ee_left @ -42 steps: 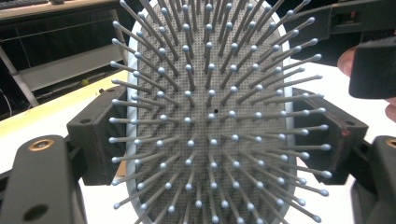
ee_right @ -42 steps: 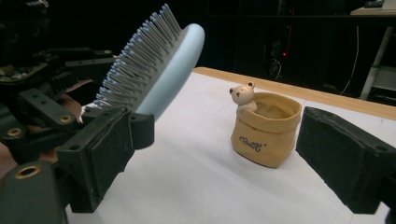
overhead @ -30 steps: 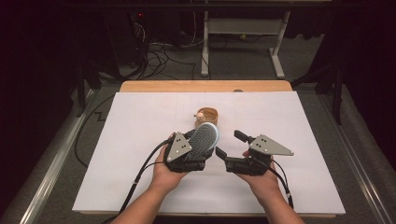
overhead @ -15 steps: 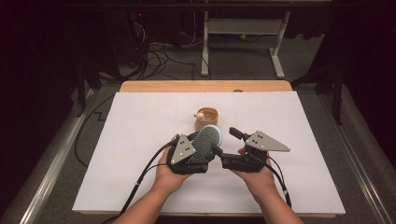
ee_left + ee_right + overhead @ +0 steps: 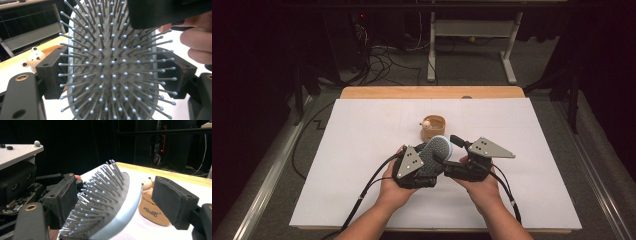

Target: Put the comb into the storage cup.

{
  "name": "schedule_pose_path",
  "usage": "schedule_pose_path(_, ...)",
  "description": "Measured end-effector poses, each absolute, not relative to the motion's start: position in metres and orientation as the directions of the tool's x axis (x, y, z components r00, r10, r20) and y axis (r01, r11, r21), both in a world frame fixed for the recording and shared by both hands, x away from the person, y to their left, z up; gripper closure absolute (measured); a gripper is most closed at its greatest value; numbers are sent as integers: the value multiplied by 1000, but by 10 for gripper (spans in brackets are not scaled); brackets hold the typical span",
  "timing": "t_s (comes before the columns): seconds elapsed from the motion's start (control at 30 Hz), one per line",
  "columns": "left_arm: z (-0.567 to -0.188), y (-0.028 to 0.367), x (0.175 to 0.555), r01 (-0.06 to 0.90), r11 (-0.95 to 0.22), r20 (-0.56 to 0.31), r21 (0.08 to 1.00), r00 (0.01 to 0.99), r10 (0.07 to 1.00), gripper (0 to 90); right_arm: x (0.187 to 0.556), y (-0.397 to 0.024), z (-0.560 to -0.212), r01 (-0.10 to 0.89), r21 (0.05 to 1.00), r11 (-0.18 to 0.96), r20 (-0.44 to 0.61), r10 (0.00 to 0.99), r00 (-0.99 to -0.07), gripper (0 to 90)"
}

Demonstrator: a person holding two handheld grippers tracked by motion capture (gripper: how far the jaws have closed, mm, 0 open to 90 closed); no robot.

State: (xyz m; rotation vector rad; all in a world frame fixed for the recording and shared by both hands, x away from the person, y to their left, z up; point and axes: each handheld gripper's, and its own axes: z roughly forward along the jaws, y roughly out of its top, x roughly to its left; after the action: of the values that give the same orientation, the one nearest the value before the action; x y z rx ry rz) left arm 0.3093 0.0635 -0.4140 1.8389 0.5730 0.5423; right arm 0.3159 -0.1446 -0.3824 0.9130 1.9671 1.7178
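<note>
hands (image 5: 398, 186) side by side, hairbrush (image 5: 435, 151) between

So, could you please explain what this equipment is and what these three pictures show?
There is no robot here: a person holds a hand-operated gripper in each hand. The high view looks down from above onto a white table. The other two pictures come from cameras riding on each gripper, looking along its black jaws.

The left gripper grips a pale blue hairbrush by its edges. The right gripper has the brush head between its jaws, which have just been closing, with the far pad apart from the brush.

Behind them stands a small tan cup with a little bear figure on it.
</note>
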Motion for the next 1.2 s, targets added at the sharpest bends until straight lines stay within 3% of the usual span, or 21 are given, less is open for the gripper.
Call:
schedule_pose_path(0.43, -413, 63, 308, 123, -298, 95, 947, 778, 621, 201, 320, -144, -383, 250, 968, 28, 171, 655, -736, 332)
schedule_pose_path(1.2, -412, 62, 308, 126, -298, 94, 946, 774, 626, 201, 325, -143, -385, 313, 950, 7, 244, 614, -751, 406)
